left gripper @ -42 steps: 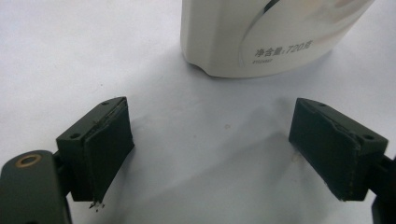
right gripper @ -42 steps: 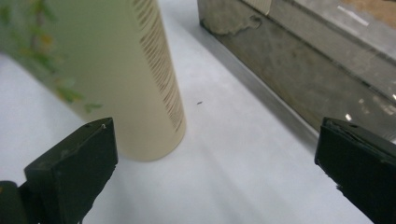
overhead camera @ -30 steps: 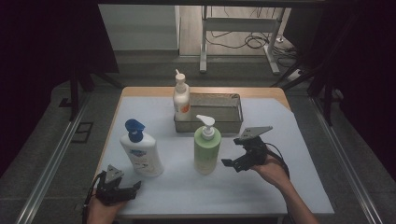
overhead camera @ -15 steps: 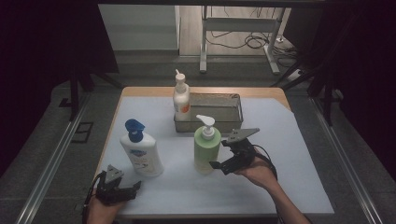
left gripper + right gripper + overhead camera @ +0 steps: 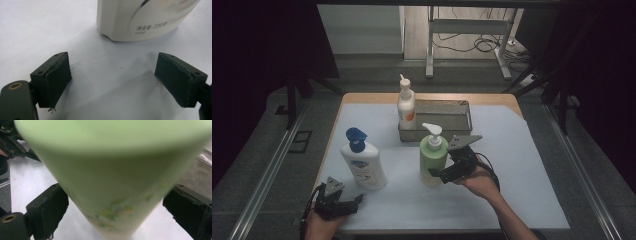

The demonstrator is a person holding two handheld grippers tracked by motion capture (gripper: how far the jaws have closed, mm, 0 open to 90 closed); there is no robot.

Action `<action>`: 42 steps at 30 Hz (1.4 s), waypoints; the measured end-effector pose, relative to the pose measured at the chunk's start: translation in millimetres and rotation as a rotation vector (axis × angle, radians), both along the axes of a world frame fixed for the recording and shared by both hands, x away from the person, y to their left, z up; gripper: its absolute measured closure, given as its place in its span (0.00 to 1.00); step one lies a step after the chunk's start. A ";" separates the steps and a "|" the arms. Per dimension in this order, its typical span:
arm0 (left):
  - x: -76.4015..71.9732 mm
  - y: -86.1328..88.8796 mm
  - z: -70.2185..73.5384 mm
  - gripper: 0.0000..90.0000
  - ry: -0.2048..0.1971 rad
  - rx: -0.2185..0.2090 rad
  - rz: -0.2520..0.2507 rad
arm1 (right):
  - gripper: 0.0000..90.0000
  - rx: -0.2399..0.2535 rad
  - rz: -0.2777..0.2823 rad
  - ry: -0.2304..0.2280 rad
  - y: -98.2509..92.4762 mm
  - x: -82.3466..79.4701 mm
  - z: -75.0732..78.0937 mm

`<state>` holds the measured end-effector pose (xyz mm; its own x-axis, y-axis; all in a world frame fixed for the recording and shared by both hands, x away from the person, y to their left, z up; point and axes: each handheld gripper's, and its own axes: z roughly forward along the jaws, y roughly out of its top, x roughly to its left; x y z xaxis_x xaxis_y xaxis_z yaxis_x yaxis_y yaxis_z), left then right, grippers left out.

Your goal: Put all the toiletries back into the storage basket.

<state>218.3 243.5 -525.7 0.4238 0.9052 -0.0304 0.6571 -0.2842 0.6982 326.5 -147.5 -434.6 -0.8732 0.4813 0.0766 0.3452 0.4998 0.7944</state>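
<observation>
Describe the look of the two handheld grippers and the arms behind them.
Both the left gripper and the right gripper are black, each topped by a grey three-cornered plate and trailing a black cable. Their jaws are blocky, with flat dark pads, small screw holes and a brass-ringed hole at the base. The forearms look bare, without sleeves.

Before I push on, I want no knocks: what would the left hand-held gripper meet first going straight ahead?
Probably the white bottle, which stands dead ahead of the open left hand-held gripper, bare table between them.
</observation>
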 end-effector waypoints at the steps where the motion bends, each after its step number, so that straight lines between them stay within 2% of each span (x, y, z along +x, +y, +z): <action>1: 0.0 0.0 0.0 0.14 0.000 0.000 0.000 | 0.07 -0.005 -0.001 -0.004 1.9 0.2 -0.3; 7: 0.0 0.0 0.0 0.14 0.000 0.001 0.000 | 0.09 -0.017 -0.007 -0.025 11.2 1.3 -2.6; 15: 0.1 0.0 0.0 0.14 0.000 0.001 -0.001 | 0.12 -0.029 -0.011 -0.044 12.4 1.2 -1.7; 28: 0.4 0.5 0.2 0.15 -0.001 0.003 -0.005 | 0.13 -0.064 -0.034 -0.021 13.8 1.8 4.2; 35: 0.4 0.4 0.2 0.14 -0.001 0.004 -0.005 | 0.13 -0.046 -0.040 -0.007 9.5 3.6 15.9; 42: 0.5 0.5 0.2 0.14 -0.001 0.004 -0.005 | 0.14 -0.049 -0.052 -0.019 6.5 6.4 29.7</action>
